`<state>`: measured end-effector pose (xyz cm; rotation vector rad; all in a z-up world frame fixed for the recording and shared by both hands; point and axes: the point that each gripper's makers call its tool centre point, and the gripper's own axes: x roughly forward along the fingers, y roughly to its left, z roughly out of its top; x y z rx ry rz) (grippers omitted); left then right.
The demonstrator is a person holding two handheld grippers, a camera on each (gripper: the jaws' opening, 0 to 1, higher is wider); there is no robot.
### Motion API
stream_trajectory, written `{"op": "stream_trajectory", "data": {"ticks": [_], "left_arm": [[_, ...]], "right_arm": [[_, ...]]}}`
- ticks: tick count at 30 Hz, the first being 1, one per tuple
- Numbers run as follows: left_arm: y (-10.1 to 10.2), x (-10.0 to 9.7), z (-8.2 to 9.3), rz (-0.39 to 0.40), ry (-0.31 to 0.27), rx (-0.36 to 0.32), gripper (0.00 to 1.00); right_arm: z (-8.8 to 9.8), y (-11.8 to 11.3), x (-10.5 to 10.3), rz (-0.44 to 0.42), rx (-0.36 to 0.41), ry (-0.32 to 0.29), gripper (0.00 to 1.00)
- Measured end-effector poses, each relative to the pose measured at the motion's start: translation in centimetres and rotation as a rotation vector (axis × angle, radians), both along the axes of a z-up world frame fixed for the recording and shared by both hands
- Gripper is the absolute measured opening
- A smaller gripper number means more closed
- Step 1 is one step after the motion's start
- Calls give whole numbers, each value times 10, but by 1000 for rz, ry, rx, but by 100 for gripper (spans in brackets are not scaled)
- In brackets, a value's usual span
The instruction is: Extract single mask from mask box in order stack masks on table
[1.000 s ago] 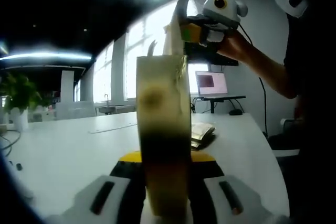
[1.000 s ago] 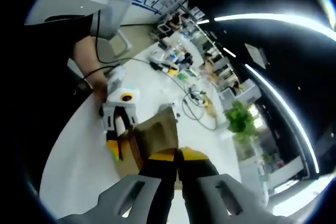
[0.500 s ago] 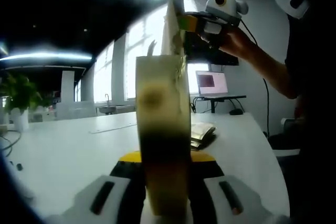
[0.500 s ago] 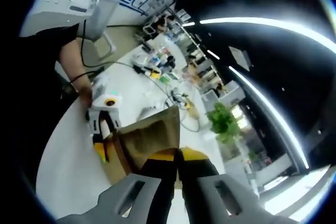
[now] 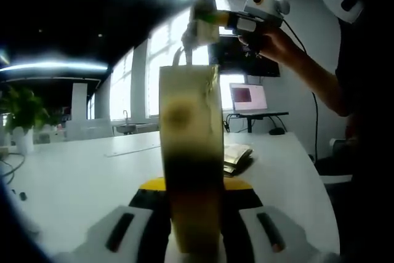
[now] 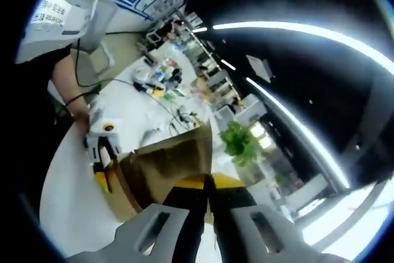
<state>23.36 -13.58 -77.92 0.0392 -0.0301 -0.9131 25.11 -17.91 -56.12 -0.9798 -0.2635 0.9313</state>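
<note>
While both tongs pinch mask box (image 5: 191, 152), white table (image 5: 80, 183) fronts bright windows (image 5: 154, 72)

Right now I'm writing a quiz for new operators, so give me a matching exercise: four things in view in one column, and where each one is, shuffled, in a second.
Things:
1. mask box
2. mask
3. laptop
4. potted plant

Places:
A. far left end of the table
B. clamped in the left tool
C. open on the table behind the box, screen lit
D. held by the right tool, above the box

Pairs: 1-B, 2-D, 3-C, 4-A
</note>
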Motion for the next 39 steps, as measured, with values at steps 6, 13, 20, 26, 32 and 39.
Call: {"op": "stream_trajectory", "data": {"ticks": [6, 13, 20, 26, 32, 39], "left_arm": [[1, 1, -1, 0, 0, 0, 32], [0, 1, -1, -1, 0, 0, 32], [0, 1, -1, -1, 1, -1, 32], [-1, 0, 0, -1, 1, 0, 32], [0, 1, -1, 1, 2, 0, 32], [-1, 1, -1, 1, 1, 4, 32]], "right_arm": [[12, -15, 2, -43, 39, -16, 0], [18, -33, 7, -102, 57, -30, 0], [19, -52, 14, -159, 84, -21, 0], [18, -69, 22, -227, 82, -34, 0], [7, -87, 32, -312, 35, -49, 0], [-5, -103, 40, -381, 6, -61, 0]]}}
